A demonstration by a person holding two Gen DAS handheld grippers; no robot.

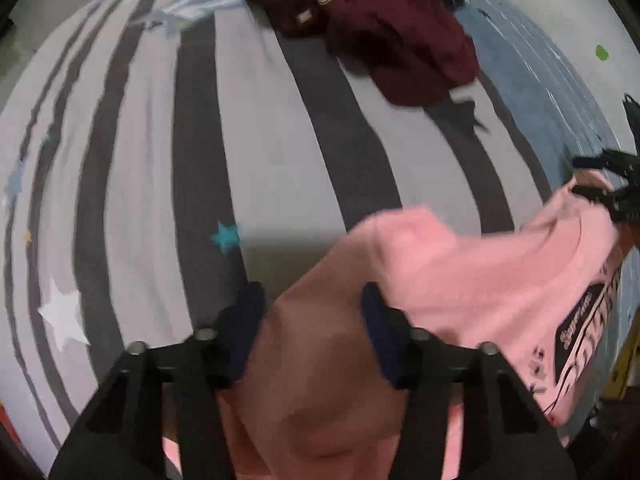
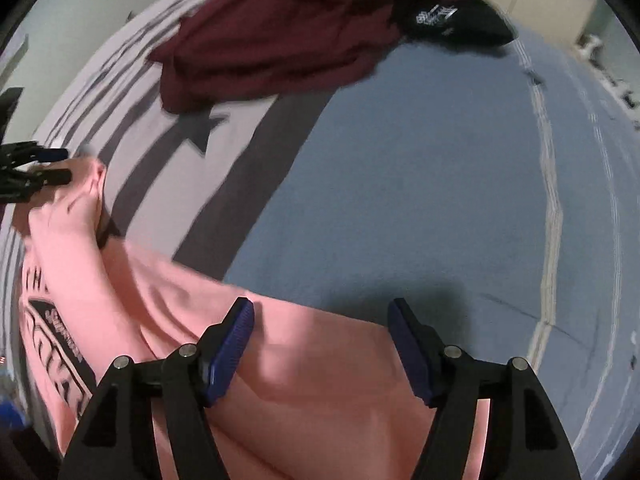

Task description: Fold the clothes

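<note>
Left wrist view. Striped bedsheet point(image 1: 256, 128), grey and pale bands with printed stars, fills the field from 9 to 12 o'clock. White star print at 8 o'clock, teal star near centre. Light blue cloth point(image 1: 192, 6) crumpled at 11 o'clock, just beside the maroon garment point(image 1: 384, 28), which lies bunched at 12 to 1 o'clock with a pale print showing on it. Blue blanket point(image 1: 532, 68) runs along the 2 o'clock edge.

Left claw point(image 1: 310, 332): fingers spread apart, with a fold of the pink T-shirt point(image 1: 472, 280) rising between them. Fabric fills the gap, but the pads do not visibly pinch it; claw reads as released. The shirt extends from 6 o'clock towards 3 o'clock, black printed lettering visible at 4 o'clock. At 3 o'clock the right claw point(image 1: 592, 178) shows edge-on, with the shirt's far corner at its fingertips.

Right wrist view. The left claw enters at 9 o'clock, with pink fabric bunched at its tips. The pink T-shirt spans 8 to 6 o'clock, logo at 8 o'clock. The right claw's fingers stand wide apart, pink cloth passing beneath and between them, untouched by the right-hand pad: released. Maroon garment at 11 to 12 o'clock, black garment point(image 2: 452, 20) with white print touching it at 1 o'clock. Blue blanket covers 2 to 5 o'clock. Motion blur throughout.
</note>
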